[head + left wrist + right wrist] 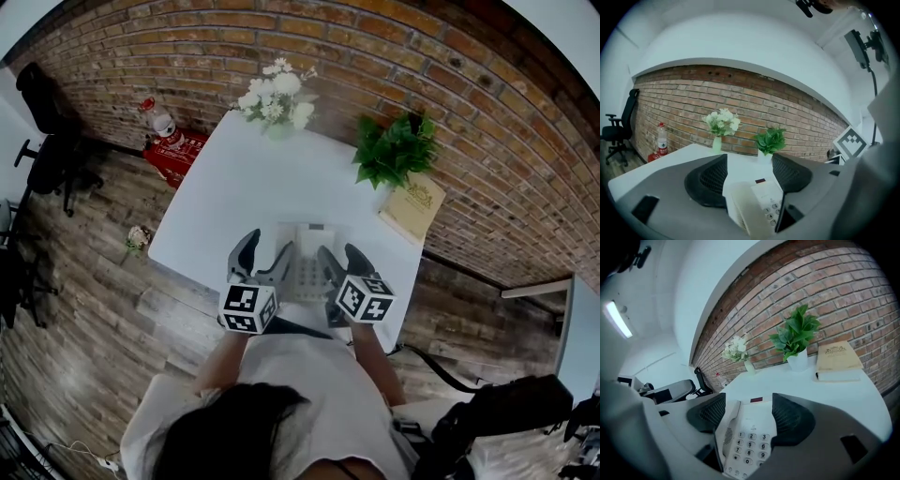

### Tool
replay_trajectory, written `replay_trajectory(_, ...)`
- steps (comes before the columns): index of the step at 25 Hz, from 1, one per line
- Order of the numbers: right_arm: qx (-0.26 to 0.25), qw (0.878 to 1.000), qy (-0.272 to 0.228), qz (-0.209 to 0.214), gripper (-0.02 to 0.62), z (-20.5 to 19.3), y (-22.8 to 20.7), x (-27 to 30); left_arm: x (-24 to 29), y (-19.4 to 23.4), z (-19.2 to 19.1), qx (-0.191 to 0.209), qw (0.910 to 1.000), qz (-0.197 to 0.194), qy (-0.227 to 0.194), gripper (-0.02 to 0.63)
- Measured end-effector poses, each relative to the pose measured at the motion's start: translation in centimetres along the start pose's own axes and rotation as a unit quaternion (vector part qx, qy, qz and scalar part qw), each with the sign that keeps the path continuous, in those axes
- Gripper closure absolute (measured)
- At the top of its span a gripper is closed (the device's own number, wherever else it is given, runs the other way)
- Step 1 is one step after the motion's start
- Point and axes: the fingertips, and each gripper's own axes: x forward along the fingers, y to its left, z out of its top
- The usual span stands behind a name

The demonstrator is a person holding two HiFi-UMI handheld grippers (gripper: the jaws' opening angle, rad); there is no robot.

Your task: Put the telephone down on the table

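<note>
A white push-button telephone (302,267) lies flat on the white table (234,187), close to its front edge, with the handset on its cradle. My left gripper (267,246) hangs just left of it and my right gripper (339,249) just right of it, both raised a little above it. In the left gripper view the telephone (761,199) shows through the wide gap of the left gripper (750,176). In the right gripper view the telephone (750,437) fills the gap of the right gripper (745,416). It looks wider than either jaw gap, and no pad presses on it.
At the table's far edge stand a vase of white flowers (277,98) and a potted green plant (394,150). A tan book (412,206) lies at the right edge. A bottle (161,120) on a red box (178,155) and black chairs (47,141) stand by the brick wall.
</note>
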Motion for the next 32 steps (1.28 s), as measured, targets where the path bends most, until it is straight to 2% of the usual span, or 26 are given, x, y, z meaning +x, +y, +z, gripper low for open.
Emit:
replay_trajectory(2, -0.013, 1.000, -0.008, 0.001, 0.270, 0.6, 0.4, -0.5, 0.0, -0.8, 0.7, -0.001, 0.9999, -0.012, -0.008, 0.298)
replay_trajectory(6, -0.047, 0.999, -0.024, -0.002, 0.280, 1.9, 1.3, -1.2, -0.1, -2.4, 1.7, 0.025, 0.9989, -0.033, -0.023, 0.350)
replay_trajectory(7, -0.051, 0.998, -0.029, -0.009, 0.300, 2.2, 1.4, -1.4, -0.2, -2.8, 1.9, 0.029, 0.9985, -0.037, -0.026, 0.365)
replay_trajectory(9, -0.054, 0.997, -0.040, -0.026, 0.395, 2.8, 1.3, -1.8, -0.3, -3.2, 2.3, 0.035, 0.9979, -0.042, -0.034, 0.415)
replay_trajectory(10, -0.053, 0.997, -0.043, -0.031, 0.418, 3.0, 1.3, -1.9, -0.4, -3.4, 2.4, 0.037, 0.9977, -0.043, -0.037, 0.435)
replay_trajectory(15, -0.059, 0.997, -0.050, -0.026, 0.483, 3.6, 2.3, -2.2, -0.9, -3.4, 2.9, 0.043, 0.9975, -0.035, -0.043, 0.495)
replay_trajectory(18, -0.076, 0.995, -0.061, -0.003, 0.556, 4.0, 3.7, -2.4, -1.0, -3.3, 3.2, 0.039, 0.9976, -0.034, -0.046, 0.534)
replay_trajectory(20, -0.099, 0.993, -0.069, 0.012, 0.565, 4.2, 4.8, -2.5, -1.1, -3.3, 3.3, 0.033, 0.9978, -0.036, -0.046, 0.556)
replay_trajectory(24, -0.144, 0.987, -0.072, -0.002, 0.569, 4.2, 5.8, -2.4, -1.0, -3.3, 2.9, 0.019, 0.9985, -0.035, -0.039, 0.568)
replay_trajectory(32, -0.160, 0.985, -0.061, -0.031, 0.570, 3.5, 5.5, -2.0, -0.5, -3.5, 1.7, 0.034, 0.9987, -0.036, -0.013, 0.572)
